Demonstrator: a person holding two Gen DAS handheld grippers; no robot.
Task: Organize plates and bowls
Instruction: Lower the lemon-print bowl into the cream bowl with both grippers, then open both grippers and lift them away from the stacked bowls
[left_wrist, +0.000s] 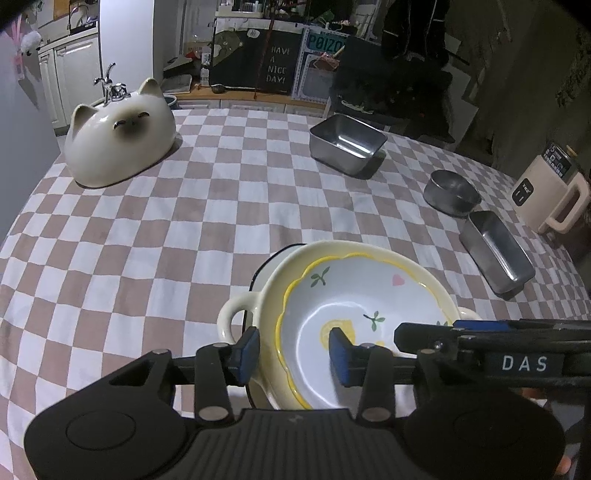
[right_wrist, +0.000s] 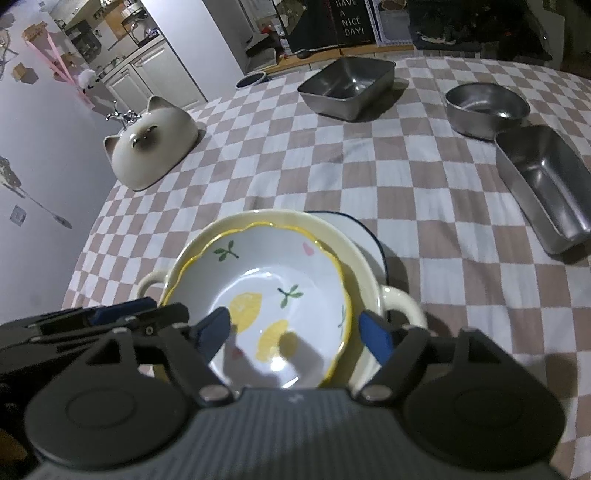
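Both grippers — left (left_wrist: 293, 356), right (right_wrist: 295, 332) — straddle the lemon-print bowl's (right_wrist: 273, 288) rim unclamped; withdrawing carelessly could snag it, tipping the stack.

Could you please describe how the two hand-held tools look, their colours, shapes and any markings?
Both tools, left and right, are matte black, with a ribbed plate between two round discs, silver pivot pins on jointed black links, and two fingers tipped with blue pads. In the left wrist view the right tool's side carries white letters "DAS".
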